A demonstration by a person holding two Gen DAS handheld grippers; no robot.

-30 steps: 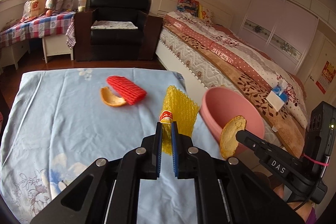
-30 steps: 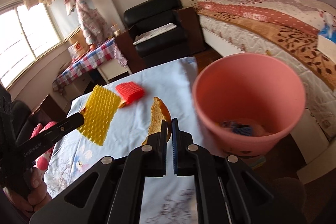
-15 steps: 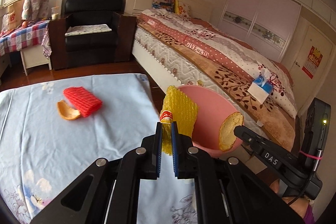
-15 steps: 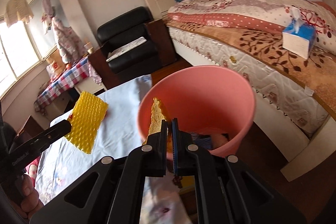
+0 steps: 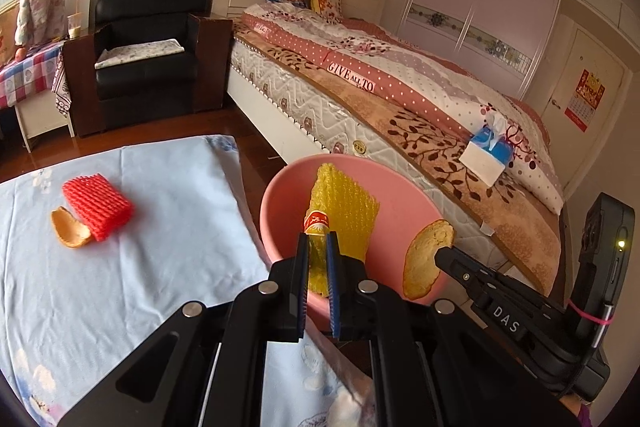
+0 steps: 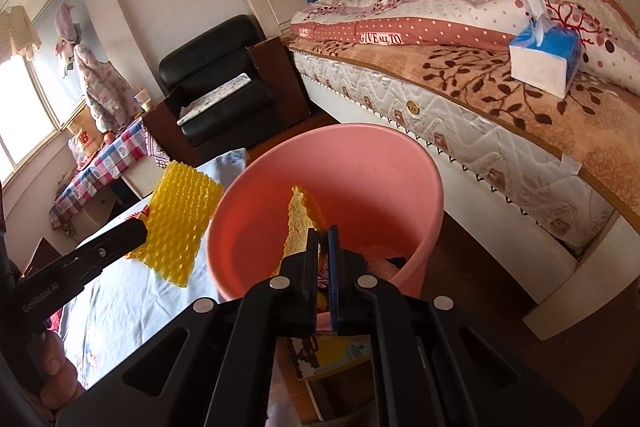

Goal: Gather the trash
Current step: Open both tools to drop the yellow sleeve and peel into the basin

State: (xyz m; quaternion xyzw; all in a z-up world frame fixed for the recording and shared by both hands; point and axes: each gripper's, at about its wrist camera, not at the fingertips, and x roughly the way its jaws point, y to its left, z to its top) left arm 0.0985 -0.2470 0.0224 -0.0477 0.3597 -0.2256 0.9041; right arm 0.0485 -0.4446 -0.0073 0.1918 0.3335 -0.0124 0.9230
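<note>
Your count of what is in view.
You have two foam nets, one yellow [image 5: 344, 203] and one red [image 5: 98, 205], two peels [image 5: 426, 259] [image 5: 68, 233], one pink bin [image 5: 404, 203], one tissue box [image 5: 486, 153].

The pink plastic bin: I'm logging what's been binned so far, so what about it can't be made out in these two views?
- Pink plastic bin contents, right wrist view: mostly hidden by the right claw and its orange peel.
- Bin floor, left wrist view: blocked by the yellow foam net in the left claw.
- Bin base: hidden in both.
</note>
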